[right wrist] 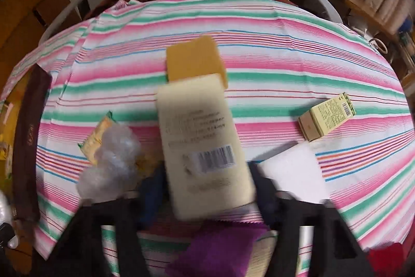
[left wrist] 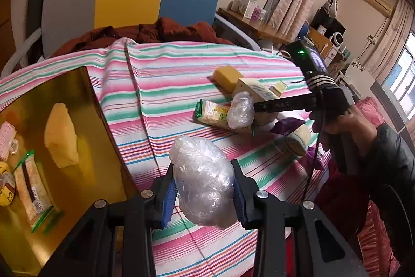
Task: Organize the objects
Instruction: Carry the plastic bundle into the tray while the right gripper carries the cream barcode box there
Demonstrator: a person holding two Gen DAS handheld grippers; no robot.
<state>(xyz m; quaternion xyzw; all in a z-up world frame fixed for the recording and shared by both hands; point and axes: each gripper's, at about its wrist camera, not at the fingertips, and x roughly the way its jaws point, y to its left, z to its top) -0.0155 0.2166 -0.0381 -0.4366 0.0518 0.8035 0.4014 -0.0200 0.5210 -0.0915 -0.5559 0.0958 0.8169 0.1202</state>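
Pinching a crumpled clear plastic bundle (left wrist: 203, 183) between its blue pads, the left gripper (left wrist: 205, 195) sits at six o'clock in the left wrist view, the bundle raised above the striped cloth (left wrist: 181, 74) that covers the worktop. At nine o'clock stands a gold box (left wrist: 85, 121), open, with a yellow pillow-shaped packet (left wrist: 61, 135) and a long snack packet (left wrist: 31, 192) lying inside it. At about two o'clock the right gripper (left wrist: 255, 105) reaches into a cluster of things: a second plastic bundle (left wrist: 241, 110), a green-edged snack packet (left wrist: 211, 112), a yellow sponge (left wrist: 227, 75) and a cream carton (left wrist: 255, 88). A hand (left wrist: 345, 121) holds that tool at three o'clock.

From the right wrist view, blurred by motion, the right gripper (right wrist: 207, 191) has its fingers on either side of the cream carton (right wrist: 205, 144) at the centre; its fingers look close against the carton's sides, but the blur does not let me tell whether the pads press on it. The yellow sponge (right wrist: 194, 61) touches the carton's far end at twelve o'clock. The plastic bundle (right wrist: 111, 160) lies at eight o'clock, a small pale green box (right wrist: 326, 116) at three o'clock, a white pad (right wrist: 293, 173) at four o'clock and a purple cloth (right wrist: 220, 248) at six o'clock.
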